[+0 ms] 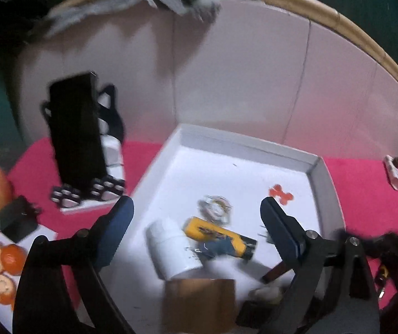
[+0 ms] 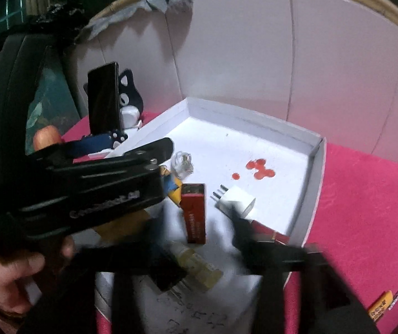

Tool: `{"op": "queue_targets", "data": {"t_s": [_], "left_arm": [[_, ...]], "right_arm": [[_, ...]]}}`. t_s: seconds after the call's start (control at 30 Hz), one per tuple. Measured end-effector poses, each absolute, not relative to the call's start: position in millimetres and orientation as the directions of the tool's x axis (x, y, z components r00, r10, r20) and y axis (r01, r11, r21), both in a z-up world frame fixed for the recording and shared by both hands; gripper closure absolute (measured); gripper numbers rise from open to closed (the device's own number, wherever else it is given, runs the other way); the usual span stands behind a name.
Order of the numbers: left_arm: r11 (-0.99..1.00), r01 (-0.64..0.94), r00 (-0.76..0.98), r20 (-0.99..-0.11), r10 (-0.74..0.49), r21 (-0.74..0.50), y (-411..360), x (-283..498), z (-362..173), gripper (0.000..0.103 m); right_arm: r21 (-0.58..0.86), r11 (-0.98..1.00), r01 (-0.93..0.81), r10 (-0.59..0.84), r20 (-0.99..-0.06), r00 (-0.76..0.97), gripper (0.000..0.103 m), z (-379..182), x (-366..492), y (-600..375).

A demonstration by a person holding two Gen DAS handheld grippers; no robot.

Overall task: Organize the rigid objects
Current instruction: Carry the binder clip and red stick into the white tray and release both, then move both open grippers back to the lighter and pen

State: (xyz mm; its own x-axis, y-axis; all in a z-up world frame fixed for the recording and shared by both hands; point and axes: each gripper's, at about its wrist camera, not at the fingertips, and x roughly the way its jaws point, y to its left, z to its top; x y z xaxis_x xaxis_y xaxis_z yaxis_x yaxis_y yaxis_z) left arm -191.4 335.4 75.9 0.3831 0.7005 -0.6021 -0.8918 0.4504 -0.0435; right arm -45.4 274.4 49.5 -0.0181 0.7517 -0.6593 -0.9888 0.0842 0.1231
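Both grippers hang over the white tray [image 1: 325,183], and both have their fingers spread wide with nothing clamped between them. The left gripper [image 1: 196,217] points down at the white cylinder [image 1: 172,246] and the yellow tube [image 1: 221,236], which lie touching in the near part of the tray; my read is the tray is the collecting spot, so the hard odds and ends get pooled here. The right gripper [image 2: 199,239] is blurred, but its fingers stand clearly apart above the red box [image 2: 194,213], the white plug adapter [image 2: 235,201] and a pale yellow bottle [image 2: 196,264]. A red bone-shaped piece [image 1: 281,194] sits alone toward the far wall, with a clear plastic trinket [image 1: 215,208] just behind the tube.

Off the tray, on the pink counter [image 1: 366,194], a black phone [image 1: 76,128] leans upright in a cat-shaped stand [image 1: 110,150]. From the right wrist view the left gripper's body blocks the tray's left side, so crowding between the two tools looks like the main hazard.
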Motion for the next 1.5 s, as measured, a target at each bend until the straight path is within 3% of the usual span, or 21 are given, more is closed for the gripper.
{"op": "queue_targets", "data": {"t_s": [0.03,0.37,0.6,0.8,1.03,1.2,1.37,1.5], "left_arm": [[0.448,-0.893,0.383,-0.595,0.707,-0.043,333.9,-193.1,78.0,0.0],[0.487,-0.869,0.45,-0.545,0.708,-0.085,302.3,-196.3,98.7,0.0],[0.587,-0.802,0.55,-0.523,0.651,-0.111,267.4,-170.2,113.1,0.0],[0.662,-0.74,0.61,-0.53,0.589,-0.117,234.9,-143.3,115.9,0.0],[0.791,-0.599,0.685,-0.591,0.425,-0.125,183.0,-98.4,94.9,0.0],[0.877,-0.465,0.672,-0.692,0.263,-0.118,142.0,-57.0,56.4,0.0],[0.887,-0.451,0.635,-0.735,0.237,-0.103,135.6,-25.6,38.9,0.0],[0.879,-0.476,0.588,-0.749,0.306,-0.016,147.6,-5.4,41.0,0.0]], "right_arm": [[0.123,0.087,-0.989,0.764,-0.645,-0.013,0.0,52.5,-45.4,270.1],[0.121,0.168,-0.978,0.816,-0.574,0.069,0.0,83.1,-10.8,220.0],[0.123,0.327,-0.937,0.821,-0.528,0.218,0.0,100.4,55.5,158.9],[0.153,0.467,-0.871,0.769,-0.556,0.315,0.0,83.8,111.5,116.6],[0.225,0.554,-0.801,0.719,-0.614,0.325,0.0,47.8,143.0,84.0],[0.288,0.606,-0.742,0.704,-0.628,0.331,0.0,25.5,158.9,57.6],[0.367,0.627,-0.687,0.703,-0.646,0.297,0.0,6.2,169.8,40.9],[0.424,0.615,-0.665,0.734,-0.615,0.287,0.0,6.1,173.6,28.7]]}}
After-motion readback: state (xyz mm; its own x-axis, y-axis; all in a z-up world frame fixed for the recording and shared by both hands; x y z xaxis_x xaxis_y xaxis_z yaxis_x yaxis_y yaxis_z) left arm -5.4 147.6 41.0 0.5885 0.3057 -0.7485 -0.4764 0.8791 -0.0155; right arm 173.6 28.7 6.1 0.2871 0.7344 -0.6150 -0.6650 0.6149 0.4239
